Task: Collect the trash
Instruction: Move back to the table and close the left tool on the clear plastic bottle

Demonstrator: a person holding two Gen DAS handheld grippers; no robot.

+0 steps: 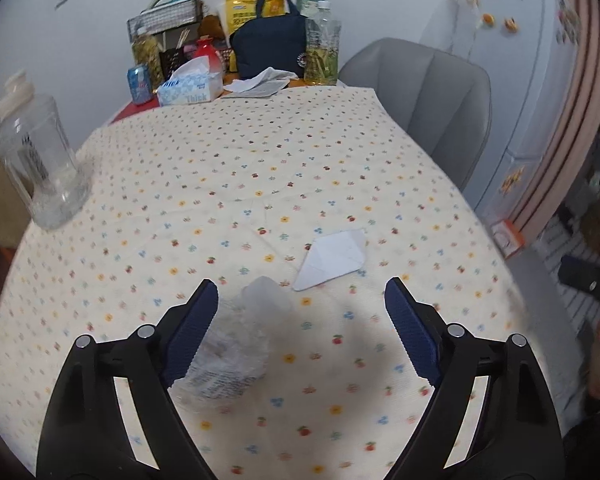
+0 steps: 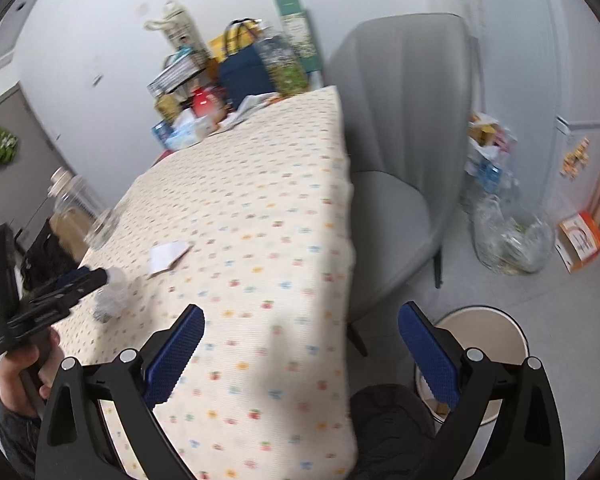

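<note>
A crumpled clear plastic wrapper [image 1: 236,344] lies on the flower-print tablecloth [image 1: 240,168], close to its near edge. The left gripper [image 1: 302,336] hangs over the cloth with its jaws spread wide; the wrapper sits between them, against the left finger. A folded white paper [image 1: 334,258] lies just beyond the wrapper. The right gripper [image 2: 302,354], jaws spread and empty, is over the cloth's right edge, above a round bin [image 2: 482,330] on the floor.

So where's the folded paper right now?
In the left wrist view, the paper lies flat on the tablecloth, just beyond the crumpled wrapper and ahead of the open left gripper.
</note>
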